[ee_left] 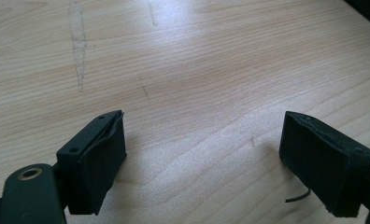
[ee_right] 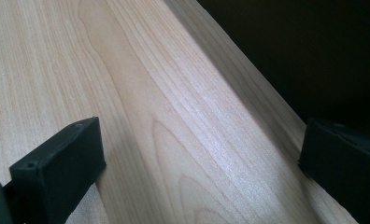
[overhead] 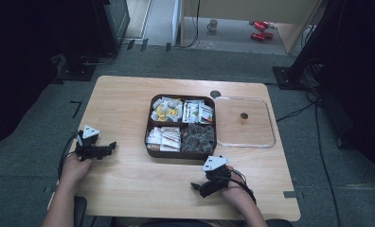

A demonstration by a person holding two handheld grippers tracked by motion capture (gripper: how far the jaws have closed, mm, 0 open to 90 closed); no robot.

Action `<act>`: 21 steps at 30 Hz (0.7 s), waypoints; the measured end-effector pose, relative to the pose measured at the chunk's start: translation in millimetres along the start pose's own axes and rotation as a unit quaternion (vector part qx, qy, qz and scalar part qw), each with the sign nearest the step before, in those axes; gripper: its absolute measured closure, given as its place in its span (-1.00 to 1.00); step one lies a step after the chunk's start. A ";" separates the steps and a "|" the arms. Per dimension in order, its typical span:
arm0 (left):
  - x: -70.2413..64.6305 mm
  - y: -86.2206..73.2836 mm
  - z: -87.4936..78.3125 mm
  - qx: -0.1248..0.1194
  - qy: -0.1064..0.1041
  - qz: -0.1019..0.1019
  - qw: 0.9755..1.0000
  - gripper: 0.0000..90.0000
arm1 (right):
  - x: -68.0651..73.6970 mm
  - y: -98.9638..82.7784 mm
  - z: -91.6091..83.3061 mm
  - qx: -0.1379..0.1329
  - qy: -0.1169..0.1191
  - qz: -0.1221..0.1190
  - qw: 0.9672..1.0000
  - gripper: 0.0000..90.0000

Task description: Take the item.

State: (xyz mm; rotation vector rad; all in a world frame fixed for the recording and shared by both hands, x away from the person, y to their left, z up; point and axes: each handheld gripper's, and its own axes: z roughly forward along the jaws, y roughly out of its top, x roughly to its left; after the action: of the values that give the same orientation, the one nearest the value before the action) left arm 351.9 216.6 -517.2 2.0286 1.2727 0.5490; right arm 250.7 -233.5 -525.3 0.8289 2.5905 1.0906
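- Left gripper [overhead: 111,144]: rests near the left edge of the wooden table [overhead: 124,118], held in the person's left hand [overhead: 75,166]. Its jaws point toward the table's middle. In the left gripper view its jaws stand wide apart with bare wood between them; released, nothing grasped.
- Right gripper [overhead: 195,186]: sits near the table's front edge, held in the person's right hand [overhead: 233,189], just in front of the tray. In the right gripper view its jaws are spread wide over bare wood by the table edge; released, nothing grasped.
- Brown compartment tray [overhead: 148,137]: stands at the table's middle, apart from both grippers. Four compartments: three hold light-coloured packets [overhead: 165,138], the front right one holds dark pieces [overhead: 198,138].
- Clear lid [overhead: 271,127]: lies flat just beside the tray's right side, a small knob [overhead: 244,116] at its centre.
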 end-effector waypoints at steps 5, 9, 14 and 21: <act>-0.1 0.0 0.0 0.000 0.000 0.000 1.000 -0.67 | 0.0 0.0 0.0 0.000 0.000 0.000 1.000 -1.00; -0.5 0.1 0.2 0.000 0.003 -0.002 1.000 -0.67 | 0.0 0.0 0.0 0.000 0.000 0.000 1.000 -1.00; -1.2 0.3 0.5 0.000 0.005 -0.004 1.000 -0.68 | 0.0 0.0 0.0 0.000 0.000 0.000 1.000 -1.00; -5.5 2.1 2.7 0.002 0.019 -0.017 1.000 -0.73 | 0.5 -0.1 -0.1 0.000 -0.001 0.001 1.000 -1.00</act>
State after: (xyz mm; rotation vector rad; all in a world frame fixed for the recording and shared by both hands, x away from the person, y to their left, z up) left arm 352.5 210.1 -517.6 2.0048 1.3301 0.5716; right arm 250.2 -233.3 -525.3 0.8318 2.5888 1.0899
